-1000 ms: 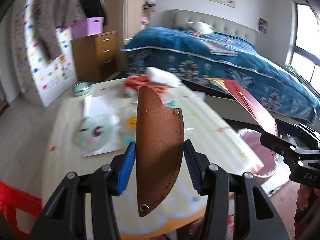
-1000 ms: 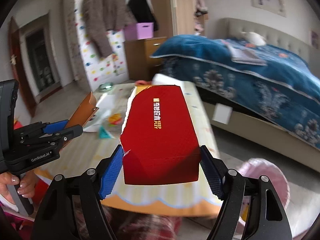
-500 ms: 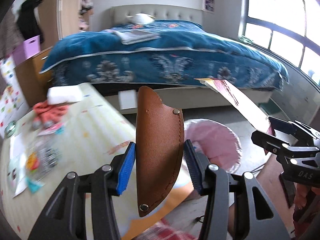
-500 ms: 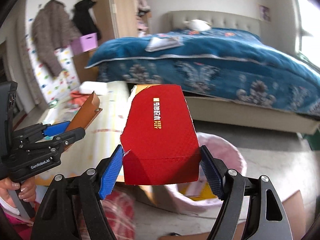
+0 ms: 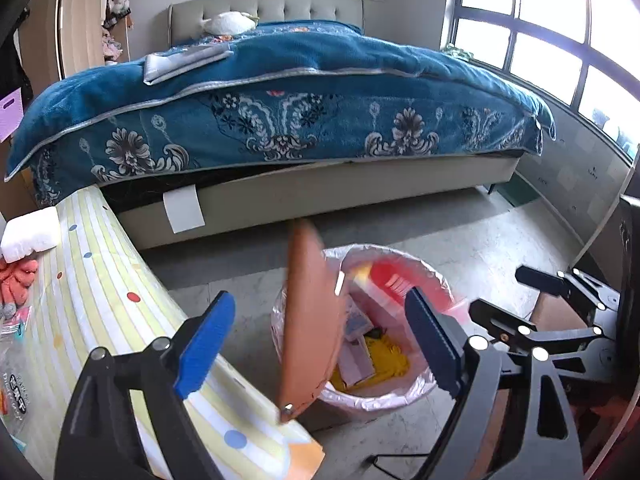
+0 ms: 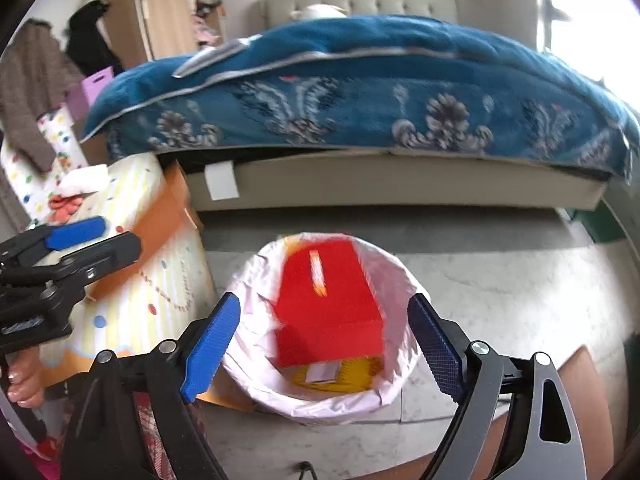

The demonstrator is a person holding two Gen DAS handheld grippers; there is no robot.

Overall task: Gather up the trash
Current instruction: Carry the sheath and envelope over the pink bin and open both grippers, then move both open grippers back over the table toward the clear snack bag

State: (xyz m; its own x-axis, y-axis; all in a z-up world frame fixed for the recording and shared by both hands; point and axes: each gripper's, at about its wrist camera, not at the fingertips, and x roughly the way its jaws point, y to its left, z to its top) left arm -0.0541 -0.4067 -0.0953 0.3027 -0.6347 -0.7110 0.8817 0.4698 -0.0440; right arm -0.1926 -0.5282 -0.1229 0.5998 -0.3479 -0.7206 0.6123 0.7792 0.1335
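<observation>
A bin with a pink liner stands on the floor by the table. My left gripper is open; a brown leather sheath hangs blurred between its jaws, touching neither pad, over the bin's left rim. My right gripper is open above the bin. A red paper box is blurred inside the bin mouth, free of my pads; it also shows in the left wrist view. Yellow and white scraps lie in the bin.
A table with a striped yellow cloth is to the left, with a white foam block and orange cloth on it. A bed with a blue cover stands behind. A cardboard piece lies at right.
Both grippers swung from the table over to the bin and opened. The red box left the right gripper and dropped into the bin; the brown sheath is loose from the left gripper.
</observation>
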